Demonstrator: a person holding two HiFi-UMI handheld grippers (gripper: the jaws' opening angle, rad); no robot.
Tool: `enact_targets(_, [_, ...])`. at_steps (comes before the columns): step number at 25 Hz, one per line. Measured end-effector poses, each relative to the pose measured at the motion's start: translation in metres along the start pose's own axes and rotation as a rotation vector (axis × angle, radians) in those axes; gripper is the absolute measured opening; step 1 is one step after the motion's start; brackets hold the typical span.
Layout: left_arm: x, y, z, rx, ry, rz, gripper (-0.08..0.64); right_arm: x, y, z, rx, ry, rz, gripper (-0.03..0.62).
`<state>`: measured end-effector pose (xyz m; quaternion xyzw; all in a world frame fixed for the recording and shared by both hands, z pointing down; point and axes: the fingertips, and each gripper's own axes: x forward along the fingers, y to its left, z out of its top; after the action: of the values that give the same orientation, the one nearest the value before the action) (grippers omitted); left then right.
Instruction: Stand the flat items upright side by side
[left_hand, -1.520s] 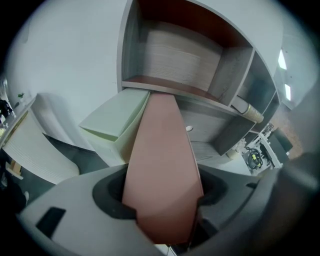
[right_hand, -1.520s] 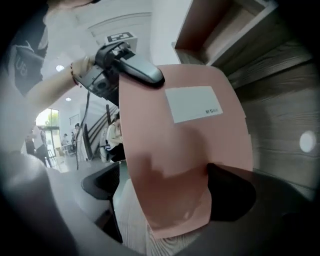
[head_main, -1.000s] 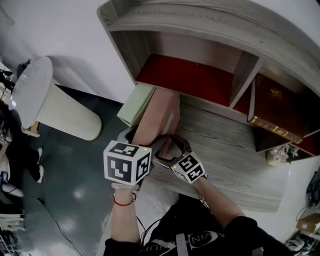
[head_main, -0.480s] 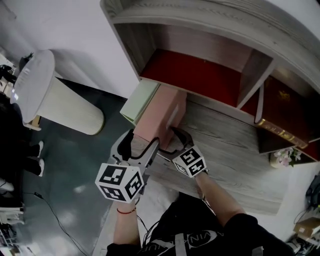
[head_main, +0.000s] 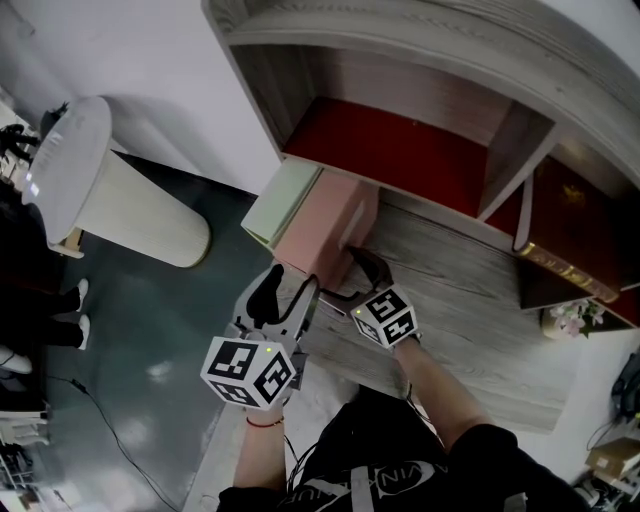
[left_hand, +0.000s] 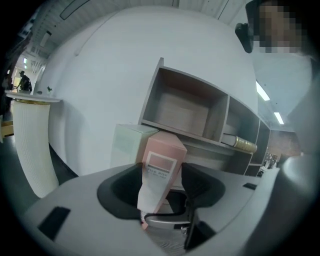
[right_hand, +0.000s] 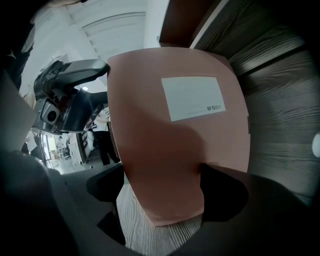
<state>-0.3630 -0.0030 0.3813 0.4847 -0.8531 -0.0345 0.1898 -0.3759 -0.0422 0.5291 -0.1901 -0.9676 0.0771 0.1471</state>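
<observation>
A pink file box (head_main: 325, 225) rests tilted at the left end of the wooden desk (head_main: 450, 300), beside a pale green box (head_main: 280, 200). My left gripper (head_main: 288, 295) is at the pink box's near end; its jaws have just been closing. In the left gripper view the labelled spine of the pink file box (left_hand: 160, 170) stands between them, and both pads of the left gripper (left_hand: 160, 187) meet its sides. My right gripper (head_main: 350, 275) holds the same box from the right. In its own view the pink file box (right_hand: 175, 135) fills the gap of the right gripper (right_hand: 162, 192).
A grey shelf unit with red-lined compartments (head_main: 400, 150) stands at the back of the desk. A dark red book with gold edges (head_main: 565, 235) lies in its right compartment. A small flower pot (head_main: 560, 315) sits at the right. A white cylinder bin (head_main: 110, 205) stands on the floor at the left.
My left gripper has turned and dropped nearer to me, and its jaws have narrowed around the pink box's near end. The right gripper has stayed on the box.
</observation>
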Motion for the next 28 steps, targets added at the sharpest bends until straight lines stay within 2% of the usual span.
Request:
enact_targets(12, [-0.002,0.000,-0.011,0.015,-0.018,0.048,0.117,-0.002,-0.024,0.004,0.004,0.000,-0.015,0.477])
enact_targets(22, [-0.009,-0.004,-0.028,0.010,-0.014,0.067,0.094,-0.008,-0.025,0.004,0.002,-0.011,0.014,0.479])
enact_targets(28, [-0.008,-0.001,-0.040,-0.006,-0.035,0.051,0.049,-0.033,-0.023,0.010,-0.014,-0.038,-0.003,0.385])
